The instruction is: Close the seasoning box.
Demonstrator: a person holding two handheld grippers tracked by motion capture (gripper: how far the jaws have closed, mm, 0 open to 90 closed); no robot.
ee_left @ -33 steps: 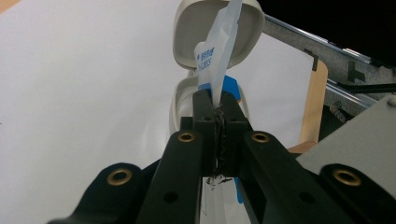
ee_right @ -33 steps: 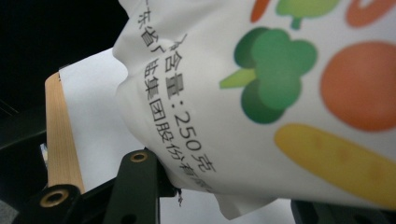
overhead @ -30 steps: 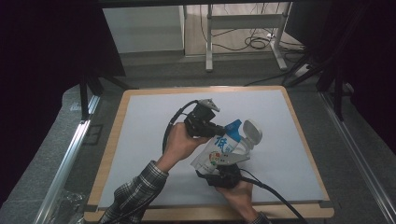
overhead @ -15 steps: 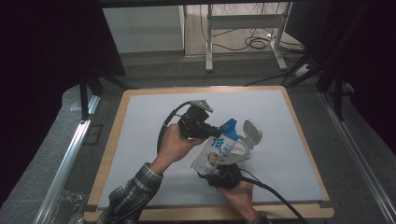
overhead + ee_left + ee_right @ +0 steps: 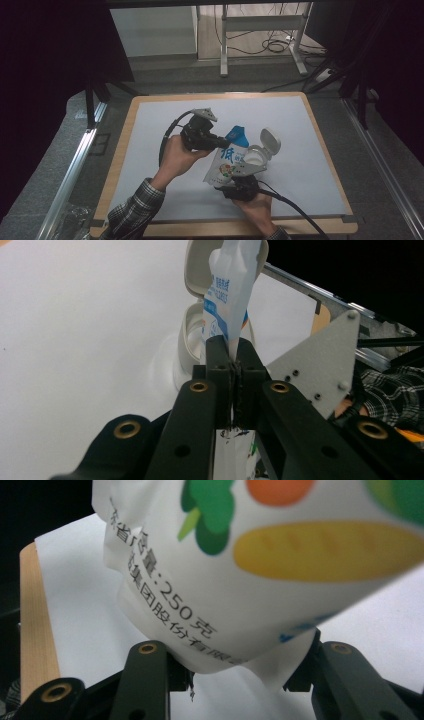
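A white pouch with a blue top and printed vegetables is held up over the table between both grippers. My left gripper is shut on its upper edge, and the left gripper view shows the jaws pinched together on the pouch. From below, my right gripper is shut on the pouch's bottom, with a jaw on each side. A white jar with its flip lid open sits right beside the pouch. The jar also lies behind the pouch in the left gripper view.
The white table mat has a wooden border. Metal rails run along both sides of the table. A desk frame and cables stand on the floor beyond the far edge. Black cables trail from both grippers.
My left gripper has drifted a little to the left, drawing the pouch's top with it. The right gripper and the jar have stayed in place.
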